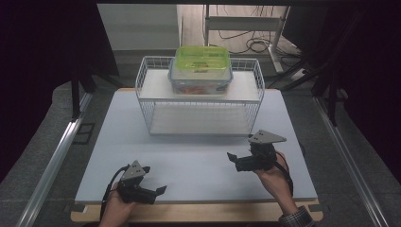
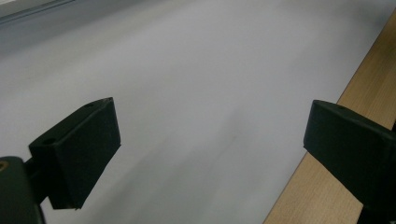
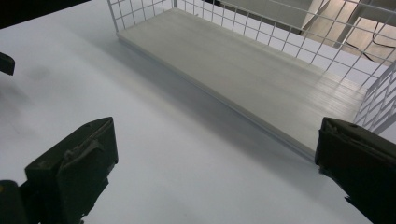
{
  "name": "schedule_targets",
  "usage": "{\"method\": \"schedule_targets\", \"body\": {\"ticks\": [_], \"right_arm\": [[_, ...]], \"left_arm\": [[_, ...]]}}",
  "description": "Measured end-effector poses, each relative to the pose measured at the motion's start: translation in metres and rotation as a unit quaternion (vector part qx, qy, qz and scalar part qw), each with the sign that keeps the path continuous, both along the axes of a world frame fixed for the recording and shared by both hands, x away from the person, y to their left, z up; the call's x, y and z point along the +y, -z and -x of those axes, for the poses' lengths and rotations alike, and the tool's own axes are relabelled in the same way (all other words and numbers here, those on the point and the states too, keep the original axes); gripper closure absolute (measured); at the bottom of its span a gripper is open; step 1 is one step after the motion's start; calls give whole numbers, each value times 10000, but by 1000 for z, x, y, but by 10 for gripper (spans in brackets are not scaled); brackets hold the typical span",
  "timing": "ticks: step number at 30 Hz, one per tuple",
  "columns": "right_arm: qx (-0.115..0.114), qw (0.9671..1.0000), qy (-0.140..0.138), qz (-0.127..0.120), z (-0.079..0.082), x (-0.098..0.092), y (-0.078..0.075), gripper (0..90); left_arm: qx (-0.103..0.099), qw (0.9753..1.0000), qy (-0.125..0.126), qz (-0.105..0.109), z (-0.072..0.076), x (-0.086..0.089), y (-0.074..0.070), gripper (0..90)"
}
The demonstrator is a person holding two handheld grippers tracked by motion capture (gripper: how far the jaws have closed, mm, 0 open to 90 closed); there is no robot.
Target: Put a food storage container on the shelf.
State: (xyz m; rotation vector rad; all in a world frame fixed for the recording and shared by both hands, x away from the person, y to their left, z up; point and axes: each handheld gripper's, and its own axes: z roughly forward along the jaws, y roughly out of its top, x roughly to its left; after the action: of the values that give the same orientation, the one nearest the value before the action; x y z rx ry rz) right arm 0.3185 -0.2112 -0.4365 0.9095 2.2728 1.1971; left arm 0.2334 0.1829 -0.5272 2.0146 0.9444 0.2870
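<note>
From the high view, we see the food box (image 1: 201,71) with its green lid sitting on the top shelf of the white wire rack (image 1: 150,106) at the far middle of the surface (image 1: 198,165). Both tools are well apart from it, down at the near edge: the left tool (image 1: 158,191) at the near left, the right tool (image 1: 232,158) at the near right, each empty. We judge the reach to be the risk here. The box sits high and far, so a tool coming in low could knock the rack's front wires or push the whole rack back. The box also looks wide for a single tool, and a grab by one corner might tip it off the shelf.

In the left gripper view, our left tool stands wide with nothing between its jaws, over bare grey surface close to the wooden edge (image 2: 327,186). It points along the near edge rather than at the rack, so it would need a good turn first, and a hasty swing could bring it across the other hand.

In the right gripper view, the right tool is also spread wide and empty, facing the rack's lower shelf (image 3: 243,70). Aimed that low, it would slide in under the box rather than meet it.
</note>
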Motion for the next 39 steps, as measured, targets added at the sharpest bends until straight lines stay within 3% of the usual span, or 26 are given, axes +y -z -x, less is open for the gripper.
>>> {"method": "schedule_targets", "body": {"ticks": [18,39], "right_arm": [[92,9999,34,82,11,-8,16,0],[106,9995,248,136,23,-34,29,0]], "left_arm": [[4,10000,11,-8,0,-1,0,39],[9,10000,15,-28,0,-1,0,39]]}}
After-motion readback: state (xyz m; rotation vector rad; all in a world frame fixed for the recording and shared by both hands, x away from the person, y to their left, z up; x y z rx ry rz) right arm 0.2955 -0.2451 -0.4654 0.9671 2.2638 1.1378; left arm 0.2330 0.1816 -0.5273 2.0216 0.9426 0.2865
